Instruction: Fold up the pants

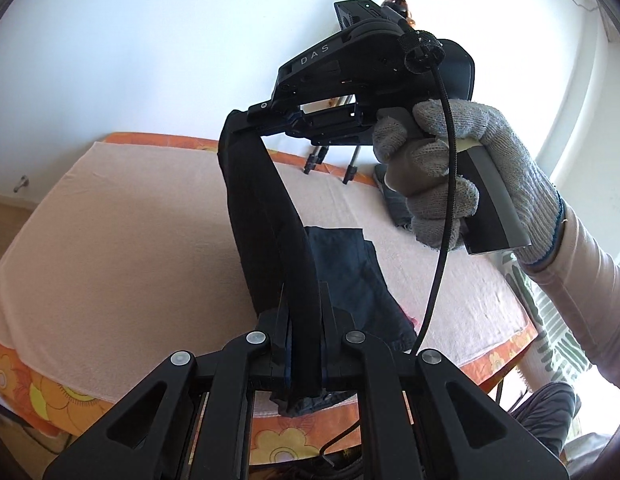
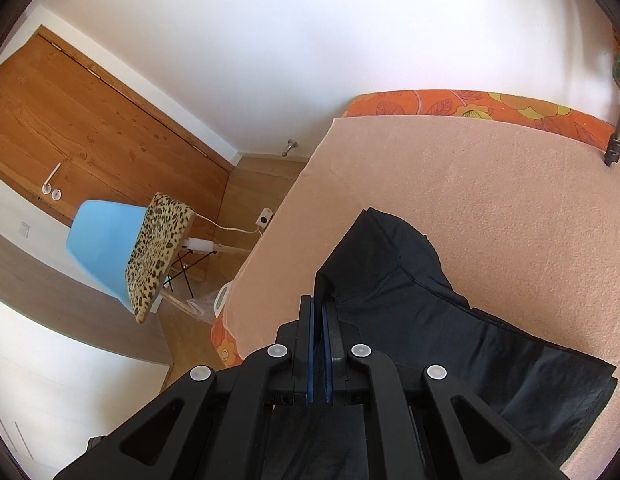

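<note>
The black pants (image 1: 269,216) are lifted off the bed as a taut band between both grippers. At the bottom of the left wrist view my left gripper (image 1: 304,308) is shut on one end of the fabric. My right gripper (image 1: 235,120), held by a gloved hand (image 1: 450,168), is shut on the other end, higher up and farther away. More of the pants (image 1: 350,268) lies crumpled on the bed below. In the right wrist view the right gripper (image 2: 320,312) pinches black cloth between blue pads (image 2: 310,344), and the pants (image 2: 410,292) drape down onto the bed to the right.
The bed has a peach towel (image 1: 129,240) over an orange flowered cover (image 1: 61,396). Tripod legs (image 1: 314,158) and a grey garment (image 1: 394,204) sit at its far side. A blue chair (image 2: 105,248) with a leopard cushion and a wooden door (image 2: 89,128) are left of the bed.
</note>
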{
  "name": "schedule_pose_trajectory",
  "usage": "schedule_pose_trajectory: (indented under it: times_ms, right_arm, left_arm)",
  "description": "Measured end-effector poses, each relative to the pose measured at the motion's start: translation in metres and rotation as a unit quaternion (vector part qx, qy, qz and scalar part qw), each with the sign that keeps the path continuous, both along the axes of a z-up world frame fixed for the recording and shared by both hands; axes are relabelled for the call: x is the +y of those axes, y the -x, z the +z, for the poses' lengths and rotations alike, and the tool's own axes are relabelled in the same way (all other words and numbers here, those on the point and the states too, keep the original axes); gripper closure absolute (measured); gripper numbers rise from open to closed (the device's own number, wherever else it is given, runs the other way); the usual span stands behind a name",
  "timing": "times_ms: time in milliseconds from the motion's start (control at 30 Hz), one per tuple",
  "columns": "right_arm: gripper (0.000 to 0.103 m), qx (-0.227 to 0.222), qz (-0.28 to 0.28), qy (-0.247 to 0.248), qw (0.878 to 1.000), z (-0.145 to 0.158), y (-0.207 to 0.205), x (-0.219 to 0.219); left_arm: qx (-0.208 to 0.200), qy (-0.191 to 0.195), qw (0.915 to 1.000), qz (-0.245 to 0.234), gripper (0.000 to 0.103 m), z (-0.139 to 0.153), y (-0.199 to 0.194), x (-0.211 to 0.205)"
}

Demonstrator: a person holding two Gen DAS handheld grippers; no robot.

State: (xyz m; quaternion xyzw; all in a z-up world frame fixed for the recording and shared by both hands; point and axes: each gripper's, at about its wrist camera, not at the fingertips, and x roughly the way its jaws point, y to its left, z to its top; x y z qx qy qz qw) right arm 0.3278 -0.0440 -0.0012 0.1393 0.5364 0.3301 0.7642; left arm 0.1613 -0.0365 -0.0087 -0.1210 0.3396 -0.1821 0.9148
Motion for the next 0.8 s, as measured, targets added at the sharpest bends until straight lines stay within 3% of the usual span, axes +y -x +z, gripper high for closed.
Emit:
schedule_pose_trajectory:
  times_ms: [267,333,567,800]
  right_arm:
    - [0.102,-0.015,-0.047,-0.023,0.999,0.018,0.013,-0.099]
    - [0.102,-0.016,-0.063,-0.022,0.998,0.014,0.015,-0.127]
    - [0.102,0.006,-0.117,-0.022,0.993,-0.025,0.016,-0.205]
    - [0.102,0.045,-0.145,-0.009,0.988,-0.087,0.009,-0.245]
  left_arm:
    - [-0.007,-0.022,0.9974,-0.068,0.095,0.004,-0.026,-0.083]
    - [-0.003,-0.022,0.9962,-0.084,0.095,-0.002,-0.017,-0.081]
    - [0.026,-0.015,0.9931,-0.114,0.095,-0.029,-0.028,-0.113]
    - [0.062,-0.017,0.9896,-0.129,0.091,-0.057,-0.036,-0.140]
